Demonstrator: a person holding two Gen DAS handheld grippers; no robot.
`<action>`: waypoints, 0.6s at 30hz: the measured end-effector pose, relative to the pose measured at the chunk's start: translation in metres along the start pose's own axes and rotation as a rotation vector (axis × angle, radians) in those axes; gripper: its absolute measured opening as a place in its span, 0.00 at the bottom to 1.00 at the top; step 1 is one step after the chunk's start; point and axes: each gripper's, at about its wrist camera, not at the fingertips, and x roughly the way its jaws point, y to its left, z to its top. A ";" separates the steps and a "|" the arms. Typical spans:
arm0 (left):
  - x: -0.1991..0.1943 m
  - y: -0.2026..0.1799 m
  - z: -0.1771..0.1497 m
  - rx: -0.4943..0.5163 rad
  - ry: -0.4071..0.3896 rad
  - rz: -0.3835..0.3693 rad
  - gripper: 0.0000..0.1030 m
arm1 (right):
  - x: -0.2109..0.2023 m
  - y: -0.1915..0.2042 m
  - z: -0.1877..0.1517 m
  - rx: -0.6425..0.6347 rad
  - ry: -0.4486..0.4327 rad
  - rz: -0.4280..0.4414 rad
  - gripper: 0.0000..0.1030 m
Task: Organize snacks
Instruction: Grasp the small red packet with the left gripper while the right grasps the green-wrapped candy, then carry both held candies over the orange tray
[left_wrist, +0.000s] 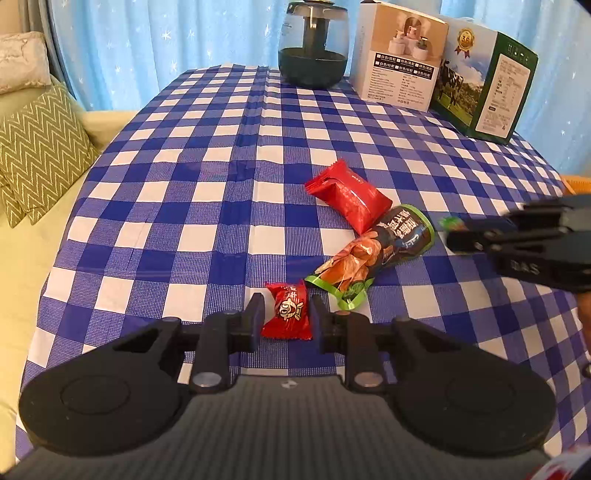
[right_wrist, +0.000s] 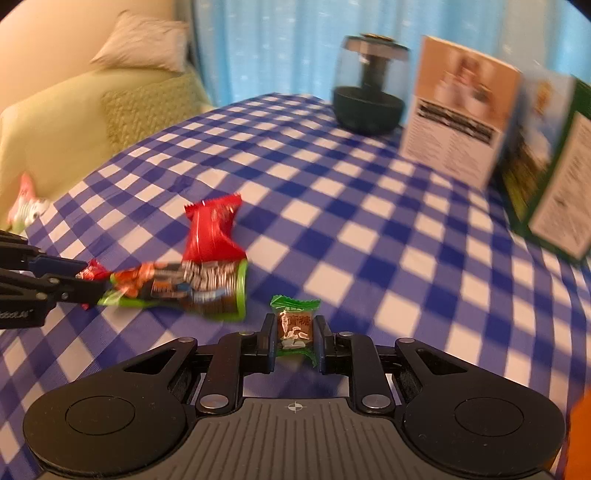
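Note:
On the blue-and-white checked tablecloth (left_wrist: 184, 206), my left gripper (left_wrist: 286, 301) is shut on a small red candy packet (left_wrist: 288, 317) near the front edge. That gripper (right_wrist: 88, 280) shows at the left of the right wrist view with the red candy (right_wrist: 92, 271) at its tips. My right gripper (right_wrist: 294, 323) is shut on a green-wrapped candy (right_wrist: 295, 328), and comes in from the right (left_wrist: 454, 230) in the left wrist view. A red pillow packet (left_wrist: 349, 195) (right_wrist: 214, 232) and a long green-and-dark snack bag (left_wrist: 373, 254) (right_wrist: 184, 284) lie between the two grippers.
A dark glass humidifier (left_wrist: 312, 44), a white box (left_wrist: 400, 55) and a green box (left_wrist: 484, 85) stand along the far edge. A sofa with cushions (left_wrist: 37, 147) is beyond the left edge. Something orange (left_wrist: 578, 182) sits at the right edge.

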 end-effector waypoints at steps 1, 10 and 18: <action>-0.001 -0.001 -0.001 0.003 -0.002 0.006 0.22 | -0.005 0.001 -0.005 0.017 0.000 -0.005 0.20; -0.014 -0.007 -0.011 -0.025 -0.003 -0.009 0.17 | -0.054 0.001 -0.045 0.193 0.005 -0.054 0.20; -0.044 -0.031 -0.020 -0.009 -0.031 -0.040 0.17 | -0.106 0.001 -0.072 0.302 -0.025 -0.093 0.20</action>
